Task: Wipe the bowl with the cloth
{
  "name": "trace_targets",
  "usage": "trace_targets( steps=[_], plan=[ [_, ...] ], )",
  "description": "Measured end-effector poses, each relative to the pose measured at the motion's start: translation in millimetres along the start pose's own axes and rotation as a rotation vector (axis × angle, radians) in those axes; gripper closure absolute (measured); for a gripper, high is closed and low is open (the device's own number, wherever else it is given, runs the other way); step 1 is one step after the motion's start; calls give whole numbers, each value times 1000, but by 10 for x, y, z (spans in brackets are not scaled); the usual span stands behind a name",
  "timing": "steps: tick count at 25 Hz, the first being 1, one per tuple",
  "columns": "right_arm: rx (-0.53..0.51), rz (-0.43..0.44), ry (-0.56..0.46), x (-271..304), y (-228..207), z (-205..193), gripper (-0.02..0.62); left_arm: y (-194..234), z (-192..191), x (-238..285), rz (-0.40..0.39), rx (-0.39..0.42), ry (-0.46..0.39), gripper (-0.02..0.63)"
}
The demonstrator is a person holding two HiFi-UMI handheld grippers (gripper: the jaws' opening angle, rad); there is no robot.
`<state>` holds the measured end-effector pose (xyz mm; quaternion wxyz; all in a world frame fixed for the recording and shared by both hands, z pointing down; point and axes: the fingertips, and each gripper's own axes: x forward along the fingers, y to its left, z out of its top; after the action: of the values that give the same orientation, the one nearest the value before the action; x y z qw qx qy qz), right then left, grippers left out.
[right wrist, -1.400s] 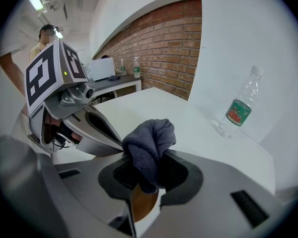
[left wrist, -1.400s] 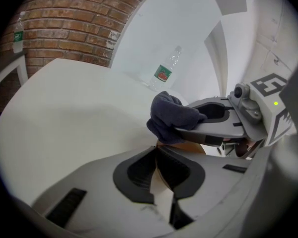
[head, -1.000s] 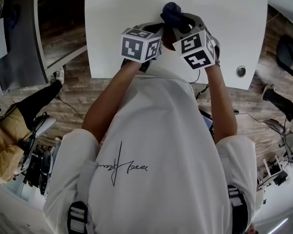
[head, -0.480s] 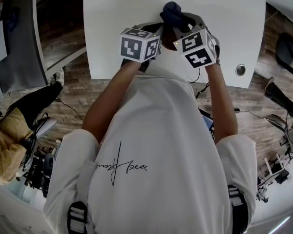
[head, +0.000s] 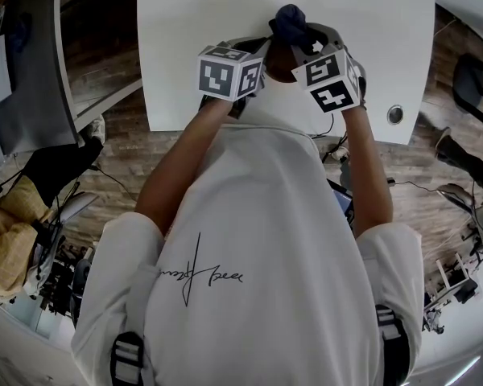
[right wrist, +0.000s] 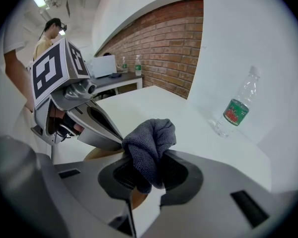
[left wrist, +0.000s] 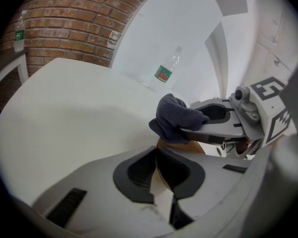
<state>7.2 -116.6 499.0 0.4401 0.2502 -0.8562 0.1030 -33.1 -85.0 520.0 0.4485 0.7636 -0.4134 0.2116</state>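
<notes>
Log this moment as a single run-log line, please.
left gripper: shut on bowl rim | right gripper: shut on cloth | cloth: over bowl, contact unclear

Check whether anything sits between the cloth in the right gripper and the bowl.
Nothing visible does. The right gripper is shut on the cloth, which hangs right at the bowl with nothing between them. The left gripper clamps the bowl's rim. The water bottle stands well aside on the table.
</notes>
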Motion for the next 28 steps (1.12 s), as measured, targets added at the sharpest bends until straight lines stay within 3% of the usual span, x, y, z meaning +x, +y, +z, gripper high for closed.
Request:
trace_targets(
  steps=[28],
  plan=[
    [88, -73, 7, -282, -96, -327, 522, -77, 16, -14, 40, 41, -14, 601]
  ],
)
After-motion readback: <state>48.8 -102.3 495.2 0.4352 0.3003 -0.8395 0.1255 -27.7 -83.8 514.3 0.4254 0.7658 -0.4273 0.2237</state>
